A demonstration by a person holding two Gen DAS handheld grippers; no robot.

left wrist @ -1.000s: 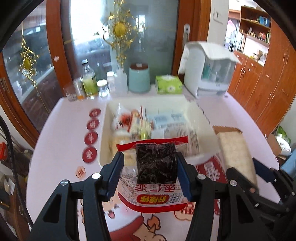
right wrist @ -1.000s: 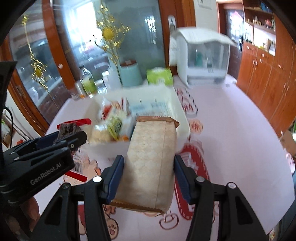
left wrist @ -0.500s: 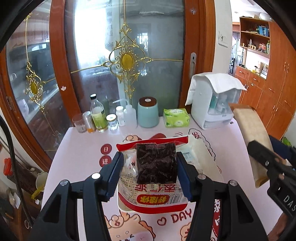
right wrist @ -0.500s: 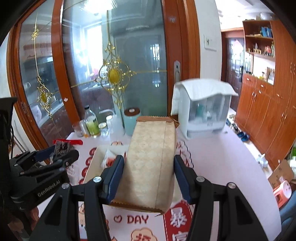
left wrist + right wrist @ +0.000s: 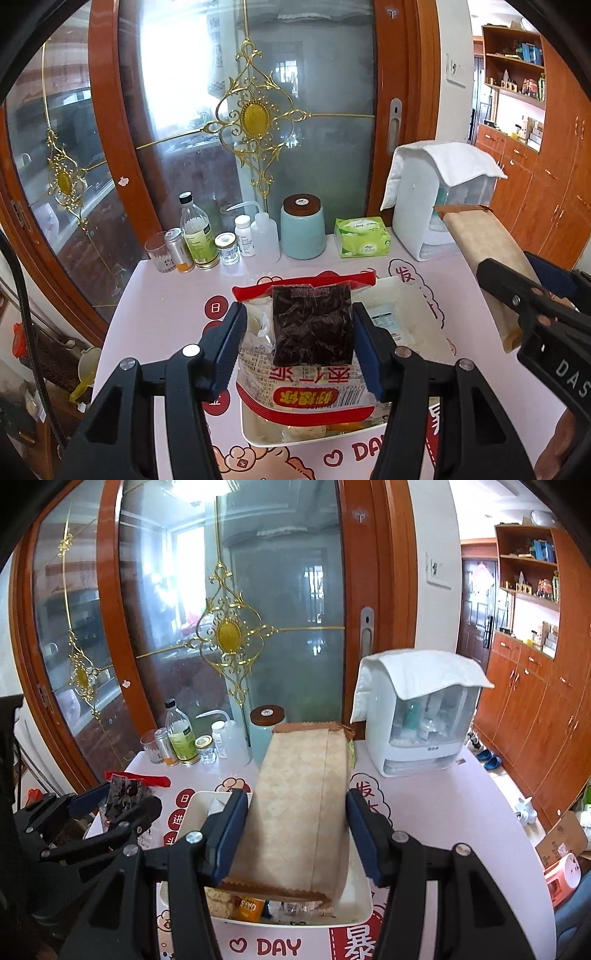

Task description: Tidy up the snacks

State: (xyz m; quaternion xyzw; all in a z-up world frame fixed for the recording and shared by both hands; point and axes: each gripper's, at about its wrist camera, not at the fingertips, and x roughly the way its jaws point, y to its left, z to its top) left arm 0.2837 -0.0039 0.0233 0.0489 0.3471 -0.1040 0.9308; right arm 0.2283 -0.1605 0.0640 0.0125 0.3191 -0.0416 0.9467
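My left gripper (image 5: 299,343) is shut on a clear red-edged snack bag (image 5: 306,384) with a dark block inside, held above the white snack tray (image 5: 428,325). My right gripper (image 5: 295,830) is shut on a tall beige paper snack bag (image 5: 299,805), held above the same tray (image 5: 354,904), which holds several small snack packets (image 5: 247,904). The right gripper and its beige bag (image 5: 484,258) show at the right of the left wrist view. The left gripper and its bag (image 5: 125,790) show at the left of the right wrist view.
The tray sits on a pink table (image 5: 166,306). At the back stand bottles and jars (image 5: 197,232), a teal canister (image 5: 303,229), a green tissue pack (image 5: 364,236) and a white covered organizer (image 5: 421,716). A glass door is behind; wooden cabinets are at the right.
Both grippers have lifted with their bags and tilted up from looking down at the tray; the view now shows the glass door and the table's back edge.
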